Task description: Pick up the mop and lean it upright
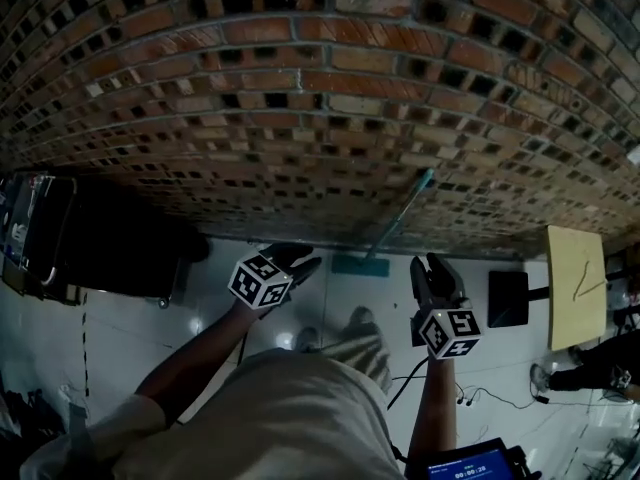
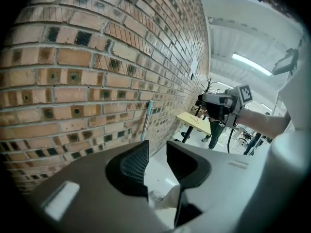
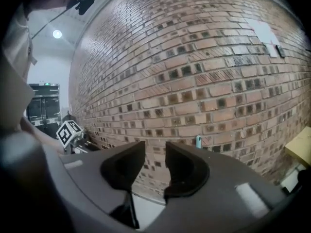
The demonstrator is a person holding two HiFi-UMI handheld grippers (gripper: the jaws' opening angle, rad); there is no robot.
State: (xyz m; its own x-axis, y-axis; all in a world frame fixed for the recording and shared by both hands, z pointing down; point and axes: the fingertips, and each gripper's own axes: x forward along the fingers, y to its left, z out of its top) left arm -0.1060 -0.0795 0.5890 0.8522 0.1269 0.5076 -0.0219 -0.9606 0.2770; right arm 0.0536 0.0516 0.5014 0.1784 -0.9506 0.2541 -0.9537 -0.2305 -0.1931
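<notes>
From the head view I see the mop (image 1: 398, 220) already leaning against the brick wall (image 1: 300, 88). Its teal handle slants up the bricks, and its flat teal head sits on the pale tiled floor (image 1: 215, 308) at the wall's foot. It stands between my two grippers but beyond them, and neither one touches it. The left gripper (image 1: 300, 259) is held out low toward the wall. In its own view the jaws of the left gripper (image 2: 156, 147) stand apart with nothing between them, only floor showing through the gap, and the mop (image 2: 146, 118) is upright against the wall ahead. The right gripper (image 1: 437, 264) is just right of the mop's head. Its view shows the jaws of the right gripper (image 3: 155, 149) also parted and empty, with bricks behind the gap and only the top of the mop handle (image 3: 198, 141) showing above the right jaw. A yellow table (image 1: 575, 283) stands off to the right, and a dark cabinet (image 1: 100, 238) sits against the wall on the left.
</notes>
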